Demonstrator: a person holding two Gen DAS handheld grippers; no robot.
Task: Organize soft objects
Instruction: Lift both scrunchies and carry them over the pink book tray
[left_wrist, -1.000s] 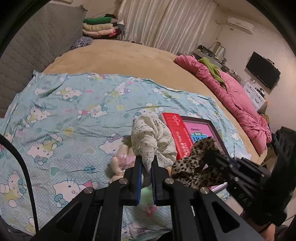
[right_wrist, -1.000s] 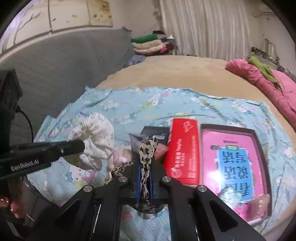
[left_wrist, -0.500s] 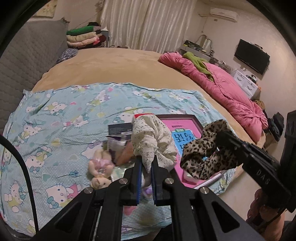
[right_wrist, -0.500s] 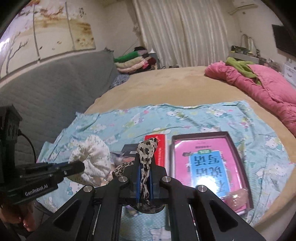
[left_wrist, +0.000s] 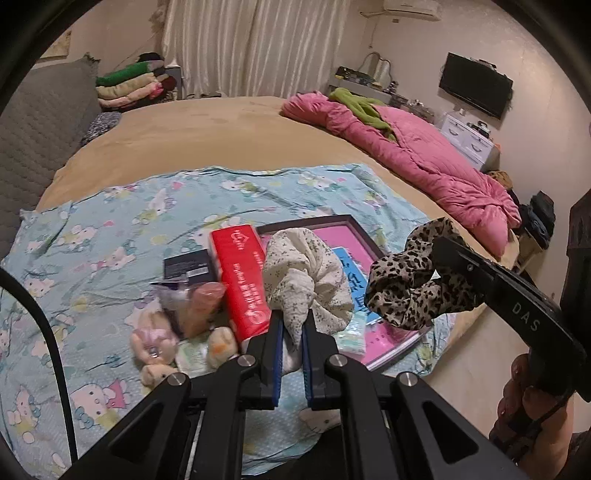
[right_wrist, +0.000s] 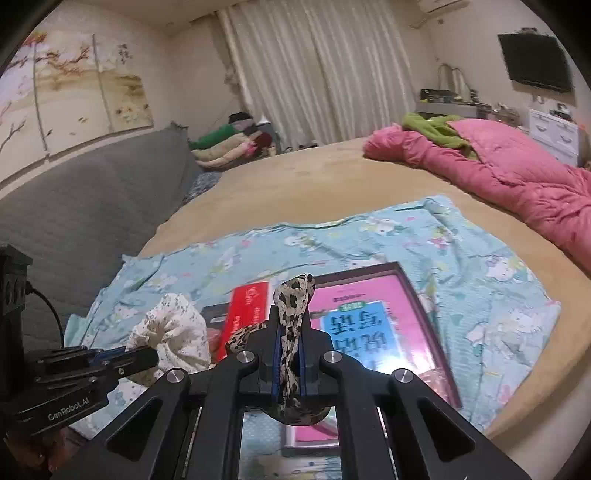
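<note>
My left gripper is shut on a white floral scrunchie and holds it raised above the blue cartoon-cat sheet. My right gripper is shut on a leopard-print scrunchie, also raised; it shows at the right in the left wrist view. The white scrunchie shows at the left in the right wrist view. Small plush toys lie on the sheet below the left gripper.
A red box, a pink framed box, a dark card and a packet lie on the sheet. A pink duvet lies at the right of the tan bed. Folded blankets sit at the back.
Both grippers have lifted and pulled back from the bed with their scrunchies; the objects on the sheet now appear lower and farther away.
</note>
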